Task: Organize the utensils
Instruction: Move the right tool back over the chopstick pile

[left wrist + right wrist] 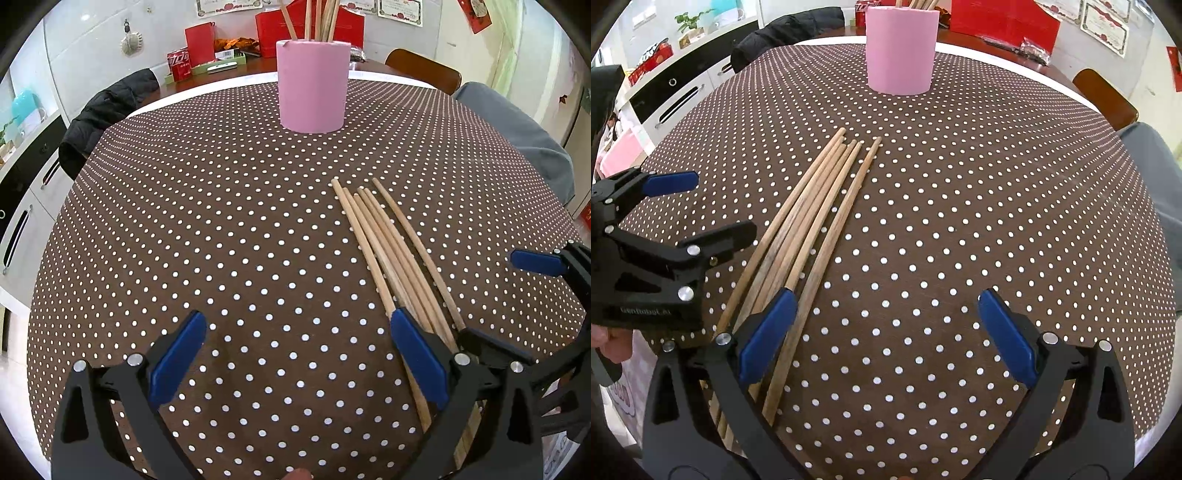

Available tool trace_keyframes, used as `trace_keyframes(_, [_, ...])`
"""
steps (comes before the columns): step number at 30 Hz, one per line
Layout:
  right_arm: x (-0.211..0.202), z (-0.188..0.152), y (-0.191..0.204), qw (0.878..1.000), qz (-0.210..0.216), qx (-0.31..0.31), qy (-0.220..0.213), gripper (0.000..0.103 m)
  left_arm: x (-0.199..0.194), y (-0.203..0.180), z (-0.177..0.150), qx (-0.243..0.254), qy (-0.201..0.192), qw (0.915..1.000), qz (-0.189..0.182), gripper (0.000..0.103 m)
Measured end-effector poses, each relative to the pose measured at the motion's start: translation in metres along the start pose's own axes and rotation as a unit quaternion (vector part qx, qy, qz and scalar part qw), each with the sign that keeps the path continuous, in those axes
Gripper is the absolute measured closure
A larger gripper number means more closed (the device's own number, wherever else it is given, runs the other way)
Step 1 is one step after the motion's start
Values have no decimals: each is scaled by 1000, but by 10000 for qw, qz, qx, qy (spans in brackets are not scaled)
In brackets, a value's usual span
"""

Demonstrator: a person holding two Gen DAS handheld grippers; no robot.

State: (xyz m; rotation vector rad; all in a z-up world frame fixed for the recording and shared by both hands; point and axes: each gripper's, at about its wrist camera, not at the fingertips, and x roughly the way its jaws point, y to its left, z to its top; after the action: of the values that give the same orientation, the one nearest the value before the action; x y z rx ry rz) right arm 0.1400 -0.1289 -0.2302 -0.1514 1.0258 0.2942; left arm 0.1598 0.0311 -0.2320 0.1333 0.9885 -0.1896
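Several wooden chopsticks [384,243] lie side by side on the brown polka-dot tablecloth [221,221]; they also show in the right wrist view [816,206]. A pink cylindrical holder [313,86] stands upright at the far side with several chopsticks in it; it shows in the right wrist view too [900,50]. My left gripper [299,332] is open and empty, its right finger over the near ends of the chopsticks. My right gripper [886,314] is open and empty, its left finger over the same bundle. Each gripper shows in the other's view: right gripper [554,295], left gripper [683,210].
A black jacket [103,118] hangs on a chair at the far left. A wooden chair back [424,68] and a grey cushion [517,136] stand at the right. Red boxes [199,40] and clutter sit behind the cloth. White cabinets [676,92] line the left wall.
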Motion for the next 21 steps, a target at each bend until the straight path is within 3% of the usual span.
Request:
trace_keyframes(4, [4, -2, 8, 9999, -95, -103, -8, 9, 0, -2, -1, 43, 23, 10000, -16, 5])
trace_keyframes(7, [2, -2, 6, 9999, 29, -130, 9, 19, 3, -9, -1, 91, 77, 9999, -11, 5])
trace_keyframes(21, [5, 10, -16, 10000, -48, 15, 64, 21, 13, -16, 7, 159, 157, 9995, 230, 5])
